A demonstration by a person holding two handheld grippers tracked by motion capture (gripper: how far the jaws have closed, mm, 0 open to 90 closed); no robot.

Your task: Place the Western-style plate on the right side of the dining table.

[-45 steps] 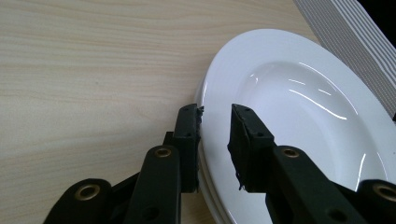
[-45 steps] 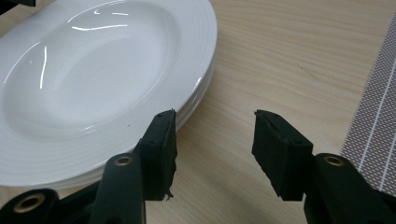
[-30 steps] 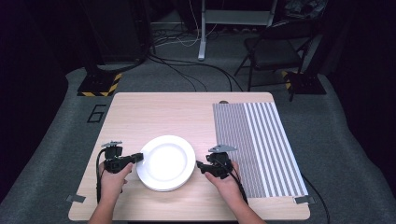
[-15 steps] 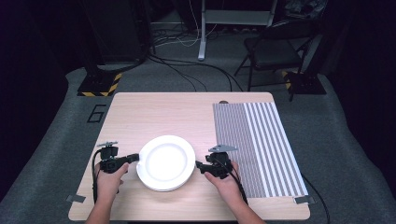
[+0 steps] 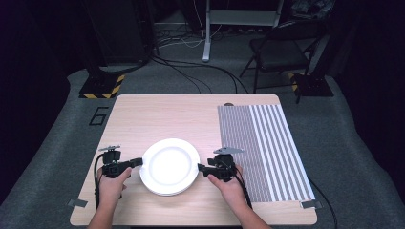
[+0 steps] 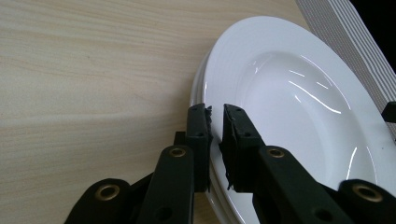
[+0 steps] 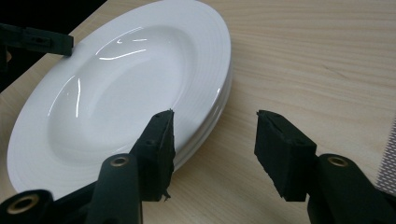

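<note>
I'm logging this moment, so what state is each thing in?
Plates: stacked flat on the table, empty.
Left gripper: shut on the top plate's rim.
Right gripper: open, beside the stack's edge.
Striped mat: spread flat, bare.

Left gripper (image 5: 138,161) fingers nearly closed, clamped; right gripper (image 5: 200,168) fingers spread apart; both point inward.

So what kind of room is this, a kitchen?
More likely a recording studio or lab: black cables trail over grey carpet, a hazard-striped stand base sits behind the pale wooden table, and the surroundings are dark.
</note>
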